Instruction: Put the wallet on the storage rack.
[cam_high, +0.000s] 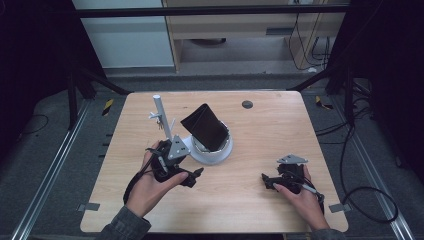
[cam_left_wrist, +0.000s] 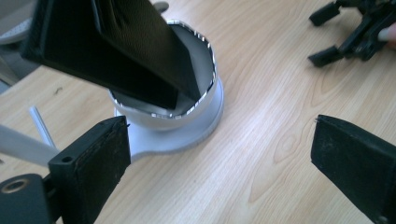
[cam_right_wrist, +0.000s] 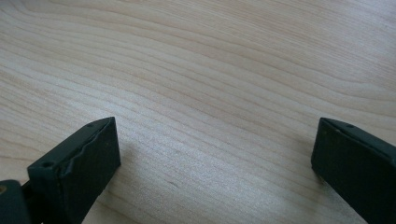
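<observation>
A black folded wallet-like case (cam_high: 205, 127) (cam_left_wrist: 116, 51) leans tilted in a round silver cup (cam_high: 226, 144) (cam_left_wrist: 205, 88) on a pale grey base (cam_left_wrist: 187, 135) near the table's middle. My left gripper (cam_high: 196, 177) (cam_left_wrist: 219, 158) rests low on the table just in front and left of the cup. Its jaws stand wide apart with only bare wood between them. My right gripper (cam_high: 266, 182) (cam_right_wrist: 215, 158) lies on the table at the front right, also open over bare wood. The left gripper view also shows that right gripper (cam_left_wrist: 348, 32), farther off.
A thin white post (cam_high: 161, 117) (cam_left_wrist: 23, 147) with small fittings stands upright just left of the cup, close to my left hand. A dark round grommet (cam_high: 247, 104) sits near the wooden table's (cam_high: 280, 135) far edge. Cables lie on the floor at the right.
</observation>
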